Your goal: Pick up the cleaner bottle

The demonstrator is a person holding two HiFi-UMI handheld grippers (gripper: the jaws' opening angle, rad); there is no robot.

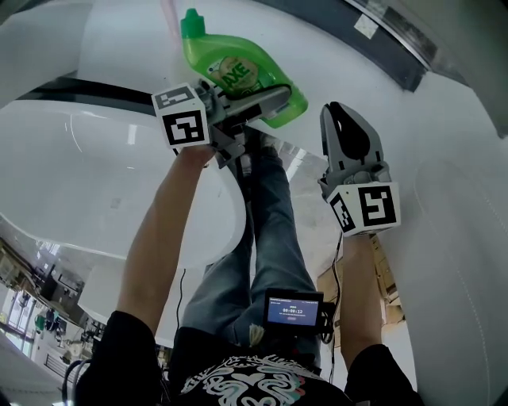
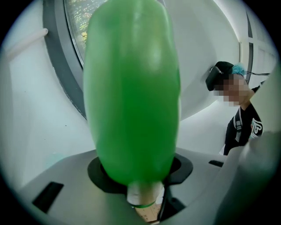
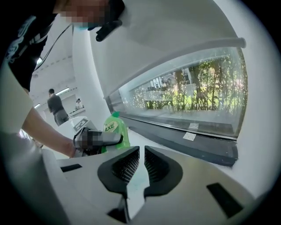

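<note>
The left claw [image 1: 266, 101] was clamped across the body of the green cleaner bottle [image 1: 238, 65], one jaw on each flat side. In the left gripper view the bottle [image 2: 131, 88] stood right between the jaws and filled most of the picture. Its green cap [image 1: 191, 24] pointed away from the person in the head view, and the right gripper view showed the bottle [image 3: 116, 128] upright with its label facing out. Whether its base touched the white worktop [image 1: 103, 47] could not be told.

The right claw [image 1: 340, 111] hung off to the right, apart from the bottle. Its ribbed black pads [image 3: 126, 166] were drawn together to a thin slit (nothing sat in it).

Each claw carried its marker cube [image 1: 181, 117] near the wrist. Below them in the head view were the person's jeans [image 1: 274, 230] and a small lit screen [image 1: 293, 311] at the waist. Beyond the bottle ran a dark window frame [image 3: 189, 141] under a long window [image 3: 193, 92] with greenery outside, and two people [image 3: 57, 107] stood far off on the left.
</note>
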